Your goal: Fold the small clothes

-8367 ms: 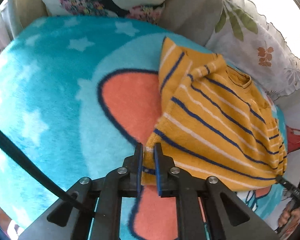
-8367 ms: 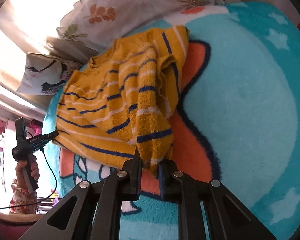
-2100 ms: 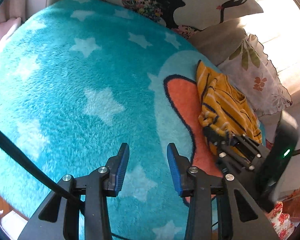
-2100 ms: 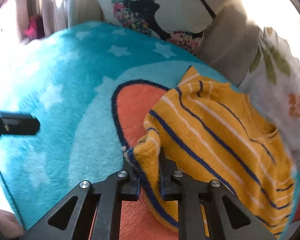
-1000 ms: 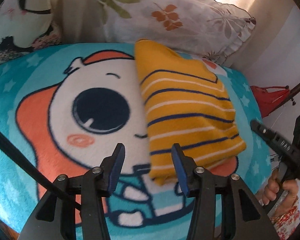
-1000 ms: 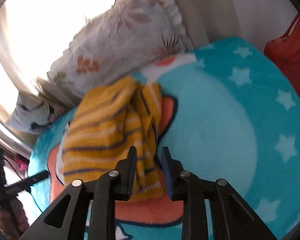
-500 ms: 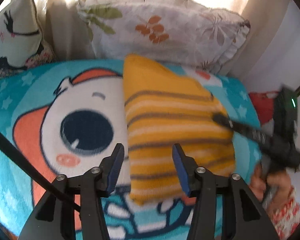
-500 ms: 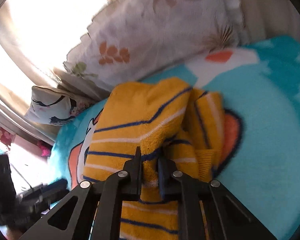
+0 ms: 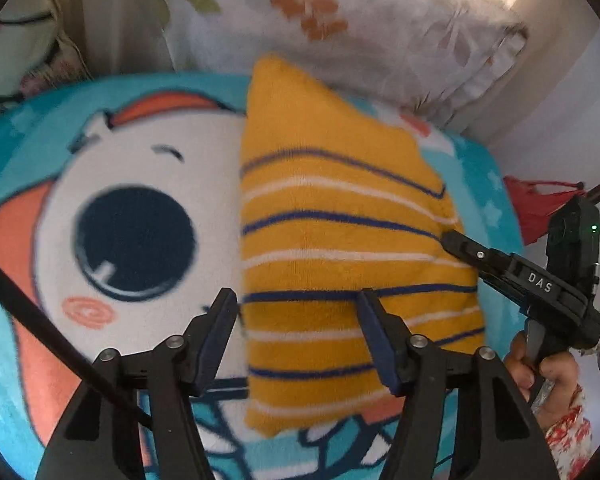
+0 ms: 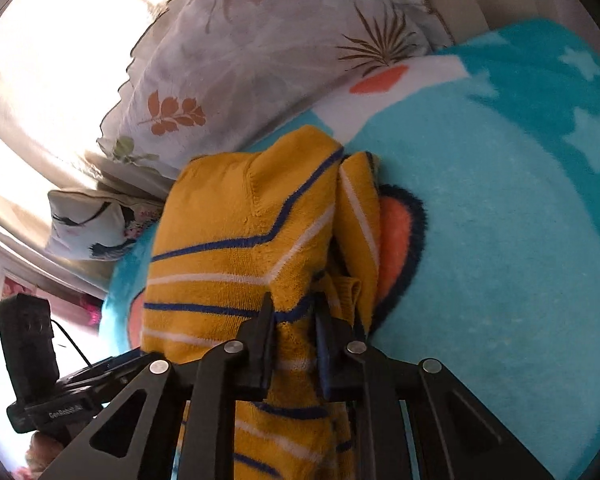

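Note:
A small yellow sweater (image 9: 340, 248) with navy and white stripes lies folded into a rectangle on a turquoise cartoon blanket (image 9: 132, 184). My left gripper (image 9: 296, 320) is open, held over the sweater's near left part with nothing between its fingers. My right gripper (image 10: 294, 320) is shut on the sweater's (image 10: 236, 256) right edge, pinching a fold of the knit. In the left wrist view the right gripper (image 9: 452, 240) reaches in from the right and touches that edge.
A white floral pillow (image 9: 340, 28) lies behind the sweater, a second printed pillow (image 10: 88, 224) further left. The blanket's (image 10: 500, 240) starred part spreads to the right. A red object (image 9: 540, 204) stands beyond the bed edge at right.
My right gripper has closed on the sweater's right edge after being open a second ago. My left gripper has moved nearer to the folded sweater and stayed open.

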Action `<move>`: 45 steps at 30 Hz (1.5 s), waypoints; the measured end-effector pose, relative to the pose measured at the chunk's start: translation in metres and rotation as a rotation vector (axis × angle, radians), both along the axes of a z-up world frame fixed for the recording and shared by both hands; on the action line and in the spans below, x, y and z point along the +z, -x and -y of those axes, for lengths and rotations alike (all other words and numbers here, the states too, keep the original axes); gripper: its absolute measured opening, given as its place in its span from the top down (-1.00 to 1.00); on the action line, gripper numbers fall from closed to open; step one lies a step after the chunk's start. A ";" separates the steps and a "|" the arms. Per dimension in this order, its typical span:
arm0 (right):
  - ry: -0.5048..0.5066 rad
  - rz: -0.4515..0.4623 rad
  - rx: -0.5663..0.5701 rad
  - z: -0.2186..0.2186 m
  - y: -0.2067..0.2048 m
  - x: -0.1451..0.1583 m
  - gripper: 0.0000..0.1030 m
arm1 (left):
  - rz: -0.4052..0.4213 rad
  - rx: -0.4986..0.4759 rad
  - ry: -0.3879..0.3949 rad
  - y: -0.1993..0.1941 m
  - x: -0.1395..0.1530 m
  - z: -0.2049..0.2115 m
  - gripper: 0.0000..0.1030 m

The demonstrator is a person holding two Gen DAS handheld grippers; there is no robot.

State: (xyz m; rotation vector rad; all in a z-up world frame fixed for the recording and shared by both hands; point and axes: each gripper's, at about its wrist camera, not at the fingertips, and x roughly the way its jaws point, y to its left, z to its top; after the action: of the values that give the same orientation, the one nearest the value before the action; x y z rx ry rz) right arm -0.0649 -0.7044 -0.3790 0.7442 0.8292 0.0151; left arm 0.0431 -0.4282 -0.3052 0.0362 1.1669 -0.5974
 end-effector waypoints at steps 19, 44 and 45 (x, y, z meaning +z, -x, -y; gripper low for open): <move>-0.246 0.084 -0.033 -0.006 -0.029 0.008 0.30 | -0.164 -0.067 0.141 -0.025 -0.014 -0.003 -0.02; -0.219 0.170 0.171 -0.051 -0.041 0.042 0.03 | 0.330 0.190 -0.071 0.072 0.056 -0.069 -0.52; -0.279 0.142 0.183 -0.052 -0.051 0.027 0.03 | 0.386 0.212 -0.086 0.075 0.065 -0.072 -0.64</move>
State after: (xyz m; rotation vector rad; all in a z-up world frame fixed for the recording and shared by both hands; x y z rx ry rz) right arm -0.0138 -0.6521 -0.3518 0.9158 0.7654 0.3499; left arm -0.0323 -0.3565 -0.2399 0.0954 0.8079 -0.3325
